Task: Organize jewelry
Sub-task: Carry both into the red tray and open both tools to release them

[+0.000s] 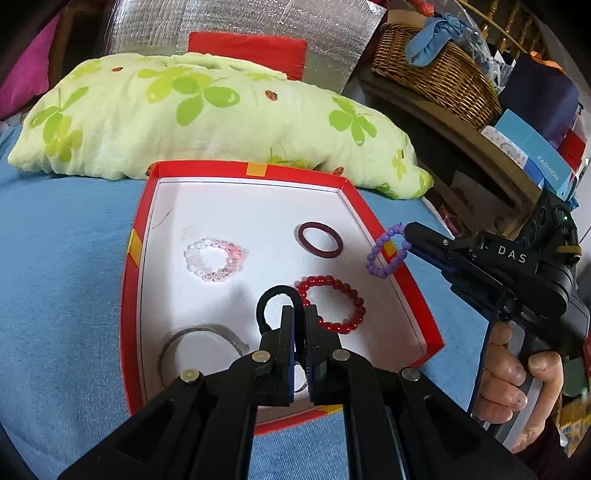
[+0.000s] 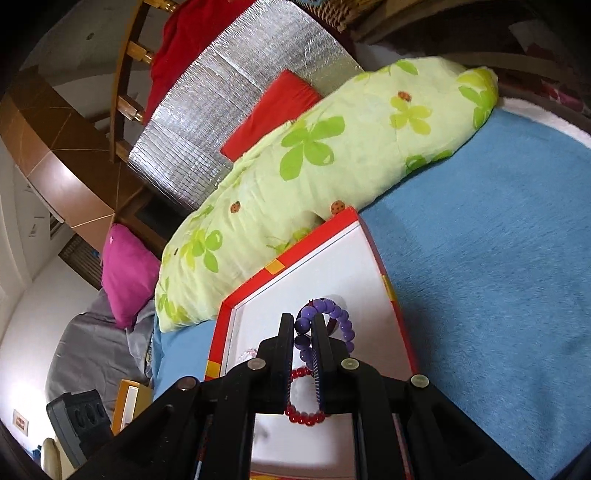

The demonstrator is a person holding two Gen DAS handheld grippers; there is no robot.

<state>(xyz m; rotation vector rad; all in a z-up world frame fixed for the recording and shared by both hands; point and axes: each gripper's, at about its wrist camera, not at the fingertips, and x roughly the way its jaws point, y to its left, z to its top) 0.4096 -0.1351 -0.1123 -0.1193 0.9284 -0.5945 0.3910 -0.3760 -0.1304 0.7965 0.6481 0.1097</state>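
Progress: red box point(image 1: 373, 221) on blue bed cover point(image 1: 66, 258) already holds four pieces — clear bead bracelet point(image 1: 214, 258), dark red ring point(image 1: 320, 240), red bead bracelet point(image 1: 332, 304), silver bangle point(image 1: 199, 341).

Left to do: two pieces in transit, judged near end.
- Right hand-held gripper point(image 1: 406, 236): closed on purple bead bracelet point(image 1: 386, 253), hanging over box's right rim.
- Left hand-held gripper point(image 1: 300, 314): clamped on black hair tie point(image 1: 275, 297), above box floor.

Room: bed, green floral pillow point(image 1: 221, 118) behind box, foil sheet point(image 1: 229, 26), wicker basket point(image 1: 439, 70).

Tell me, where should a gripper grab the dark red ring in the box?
Probably grip the ring across its band, one finger inside the hole and one outside, coming straight down from above. It lies flat on the white floor of the box, so its sides give little to pinch. The near edge looks easiest: nothing touches it, and the red bracelet sits apart.
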